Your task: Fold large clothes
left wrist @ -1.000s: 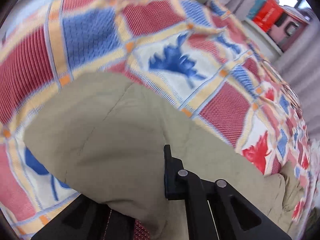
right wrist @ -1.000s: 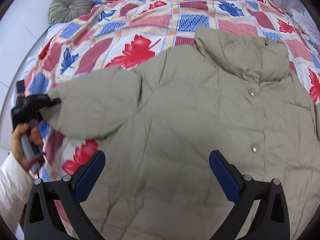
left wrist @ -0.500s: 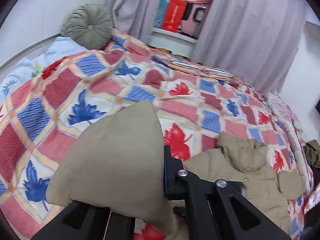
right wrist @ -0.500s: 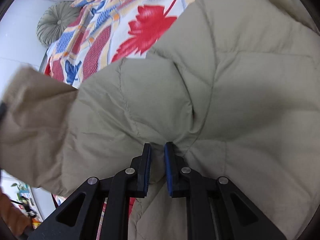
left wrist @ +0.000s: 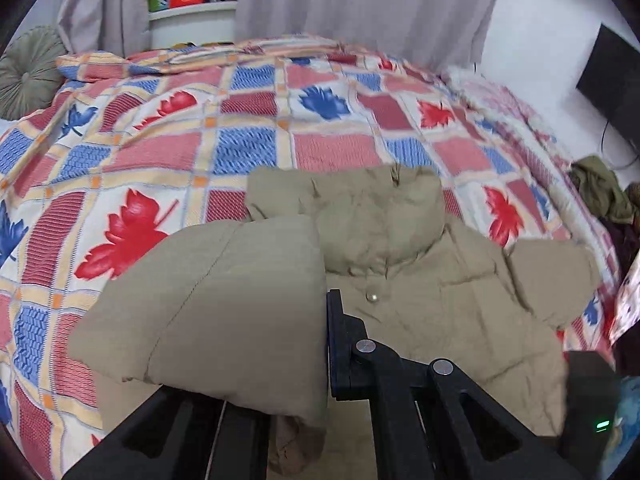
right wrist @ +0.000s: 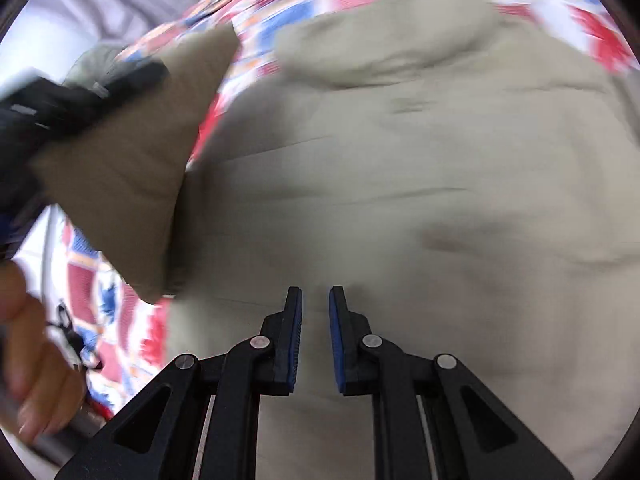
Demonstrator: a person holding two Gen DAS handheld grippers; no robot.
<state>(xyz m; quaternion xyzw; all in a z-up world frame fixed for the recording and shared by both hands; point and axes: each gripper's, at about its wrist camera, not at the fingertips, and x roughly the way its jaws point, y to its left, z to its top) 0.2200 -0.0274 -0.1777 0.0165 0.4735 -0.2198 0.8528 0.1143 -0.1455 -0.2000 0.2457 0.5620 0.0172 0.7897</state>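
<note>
**Ana:** Across the patchwork bedspread (left wrist: 248,148) lies the khaki puffer jacket (left wrist: 432,304), front up, collar toward the far side and a snap button showing on the placket. Which step are we at?

**Ben:** I'd call it the first sleeve fold. The left gripper (left wrist: 324,344) is clamped on the sleeve (left wrist: 224,304), which is lifted off the bed on the jacket's left side. One finger is hidden behind the cloth, but the fabric hangs from the jaws, so it is gripped.

**Ana:** And the other claw?

**Ben:** The right gripper (right wrist: 316,336) sits low at the near edge of the jacket body, blue pads nearly together with a narrow gap. That view is blurred, so I cannot tell whether any cloth is pinched between them.

**Ana:** What does the next move call for?

**Ben:** Probably carrying the sleeve rightward over the chest and laying it flat, with the body held down so it doesn't drag.

**Ana:** How will it handle?

**Ben:** Quilted, padded, matte shell, so it is bulky and springy. I'd expect folds to puff back rather than crease. The bedspread beneath is a soft woven check of red and blue leaf squares.
</note>
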